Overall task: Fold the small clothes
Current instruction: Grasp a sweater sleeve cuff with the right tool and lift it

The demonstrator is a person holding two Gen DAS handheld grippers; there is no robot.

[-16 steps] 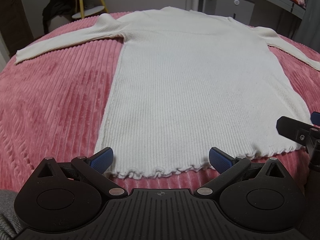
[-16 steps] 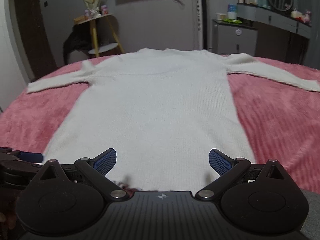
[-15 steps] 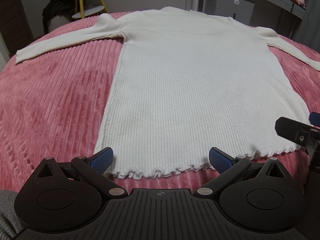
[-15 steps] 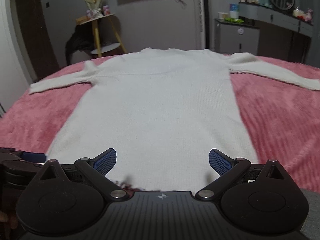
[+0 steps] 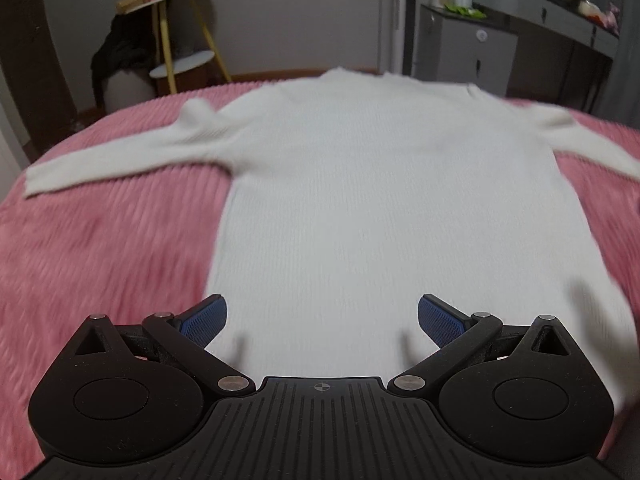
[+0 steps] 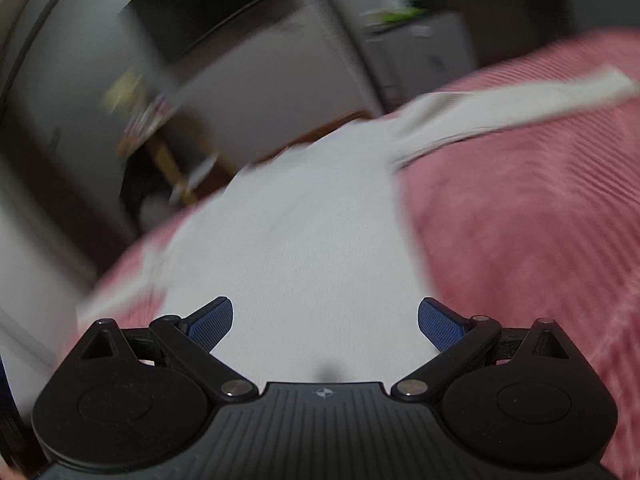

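Note:
A white ribbed long-sleeved sweater (image 5: 380, 208) lies flat on a pink ribbed bedspread (image 5: 100, 248), sleeves spread to both sides. My left gripper (image 5: 322, 316) is open and empty, over the lower part of the sweater. My right gripper (image 6: 325, 318) is open and empty, over the sweater (image 6: 320, 248) too, with the view tilted and blurred. The right sleeve (image 6: 520, 104) stretches away at the upper right. The hem is hidden under both grippers.
A yellow-legged side table (image 5: 180, 40) with dark clothing stands beyond the bed at the left. A grey cabinet (image 5: 468, 52) and a dresser (image 5: 568, 40) stand at the back right. Pink bedspread (image 6: 540, 220) lies to the right of the sweater.
Both grippers have moved forward over the sweater, so its hem is out of sight. The right gripper has tilted sharply and its view is blurred. The left view no longer shows the right gripper.

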